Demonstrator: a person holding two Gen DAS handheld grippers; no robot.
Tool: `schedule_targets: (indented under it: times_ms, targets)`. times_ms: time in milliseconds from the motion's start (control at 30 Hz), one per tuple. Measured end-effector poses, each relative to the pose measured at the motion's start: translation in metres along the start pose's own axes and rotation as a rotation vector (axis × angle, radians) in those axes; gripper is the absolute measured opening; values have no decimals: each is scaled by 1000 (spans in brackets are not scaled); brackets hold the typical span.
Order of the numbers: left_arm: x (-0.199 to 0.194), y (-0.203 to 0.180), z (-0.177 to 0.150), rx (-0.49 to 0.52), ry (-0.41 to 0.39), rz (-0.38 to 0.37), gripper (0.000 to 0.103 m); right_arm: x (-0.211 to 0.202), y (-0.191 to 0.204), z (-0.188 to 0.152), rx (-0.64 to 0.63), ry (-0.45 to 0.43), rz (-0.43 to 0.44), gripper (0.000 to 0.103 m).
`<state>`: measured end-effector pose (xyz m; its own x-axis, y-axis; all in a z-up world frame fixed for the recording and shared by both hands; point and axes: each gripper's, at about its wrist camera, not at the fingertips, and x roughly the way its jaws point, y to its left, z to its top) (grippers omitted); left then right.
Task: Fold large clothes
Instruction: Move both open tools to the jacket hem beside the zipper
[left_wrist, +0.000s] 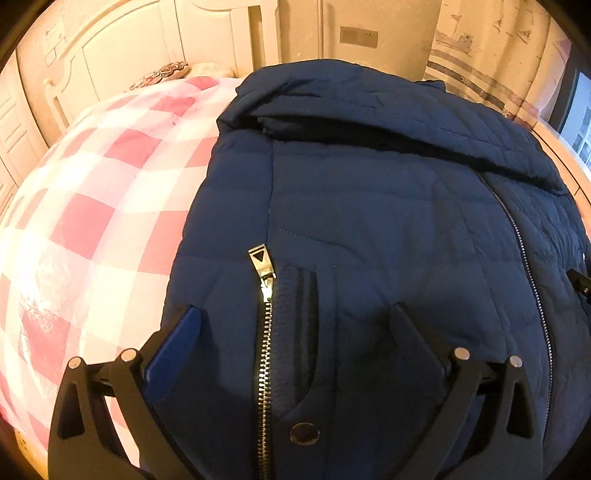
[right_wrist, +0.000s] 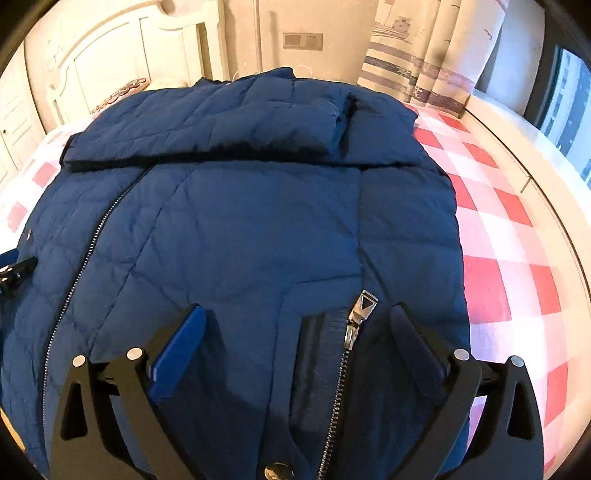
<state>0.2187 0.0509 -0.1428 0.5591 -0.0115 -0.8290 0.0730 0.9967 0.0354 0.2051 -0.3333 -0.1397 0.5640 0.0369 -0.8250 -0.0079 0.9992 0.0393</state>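
A large navy quilted jacket (left_wrist: 369, 206) lies flat on the bed, sleeves folded across its upper part. It also fills the right wrist view (right_wrist: 251, 221). My left gripper (left_wrist: 295, 314) is open, its fingers spread over the jacket's lower left, either side of a silver pocket zipper (left_wrist: 263, 266). My right gripper (right_wrist: 299, 314) is open over the lower right of the jacket, beside another pocket zipper (right_wrist: 360, 310). The centre zipper (left_wrist: 524, 258) runs between them. Neither gripper holds any cloth.
The bed has a pink and white checked cover (left_wrist: 96, 221), also seen to the right (right_wrist: 509, 258). A white headboard (left_wrist: 122, 55) and a patterned pillow (left_wrist: 162, 74) lie beyond. A curtain (right_wrist: 417, 59) and a window ledge (right_wrist: 517, 155) are at the right.
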Motion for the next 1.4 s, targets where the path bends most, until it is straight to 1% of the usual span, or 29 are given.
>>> schedule_targets:
  times_ms: [33,67,133,200,233,267,300,333,367,400,433,467,567,633,700,767,800,833,900,933,967,1000,1033,1100,1167,1233,1300,1333,1400]
  targets:
    - [-1,1,-1,-1,-1,-1,101,-2,-4,-1,13,-2,14,98]
    - [-2,2,-1,-7,-4,-1,101,-3,-1,-2,19,-3,7,97]
    - [-13,3,-5,-33,-34,37,99,-17,6,-6,43,-25,-45,97]
    - [-35,-2,-19,-31,-62,-62,99,-37,25,-17,2,-53,52,97]
    - [-45,-8,-27,-8,-68,-108,99,-45,38,-25,-52,-60,74,97]
    - [-54,-17,-36,32,-82,-121,100,-49,50,-34,-112,-59,76,97]
    - [-60,-28,-45,82,-93,-114,100,-50,64,-46,-188,-44,73,97]
    - [-63,-38,-55,136,-92,-103,101,-48,74,-54,-230,-28,68,97]
    - [-60,-50,-68,201,-72,-81,101,-48,80,-66,-255,-52,38,97]
    - [-55,-55,-79,230,-71,-49,101,-51,80,-72,-249,-91,36,97]
    - [-57,-54,-87,226,-122,-36,101,-50,75,-77,-227,-111,58,97]
    - [-58,-52,-92,215,-147,-41,101,-50,71,-78,-213,-115,78,98]
    - [-57,-46,-89,203,-116,-67,101,-50,70,-77,-219,-101,70,97]
    - [-56,-46,-86,202,-109,-66,101,-53,72,-76,-213,-84,59,97]
    - [-64,-39,-86,163,-84,-91,101,-61,72,-77,-179,-68,56,97]
    - [-79,-38,-93,150,-99,-141,101,-77,77,-85,-176,-102,111,97]
    - [-84,-40,-98,170,-111,-144,101,-86,80,-93,-200,-118,148,97]
    - [-87,-42,-103,201,-119,-129,101,-87,85,-99,-220,-115,161,97]
    - [-80,-47,-116,268,-102,-65,101,-80,92,-116,-267,-89,154,97]
    - [-77,-46,-121,264,-114,-72,101,-78,90,-126,-267,-132,154,98]
    - [-76,-40,-124,239,-135,-98,101,-77,87,-129,-252,-163,171,98]
    - [-75,-41,-122,235,-133,-103,101,-77,84,-131,-234,-174,189,98]
    - [-74,-41,-121,240,-129,-101,101,-77,83,-130,-235,-169,189,98]
    - [-77,-41,-118,243,-111,-91,101,-82,88,-125,-249,-127,150,98]
    - [-83,-36,-120,224,-108,-105,101,-93,91,-125,-261,-138,125,98]
    - [-87,-30,-127,219,-115,-110,101,-100,92,-133,-286,-156,130,98]
    - [-86,-22,-137,211,-126,-128,101,-91,86,-142,-274,-135,148,98]
    - [-85,-18,-141,213,-143,-142,101,-91,79,-149,-257,-185,182,98]
    - [-88,-19,-143,219,-148,-136,101,-92,81,-154,-266,-209,178,98]
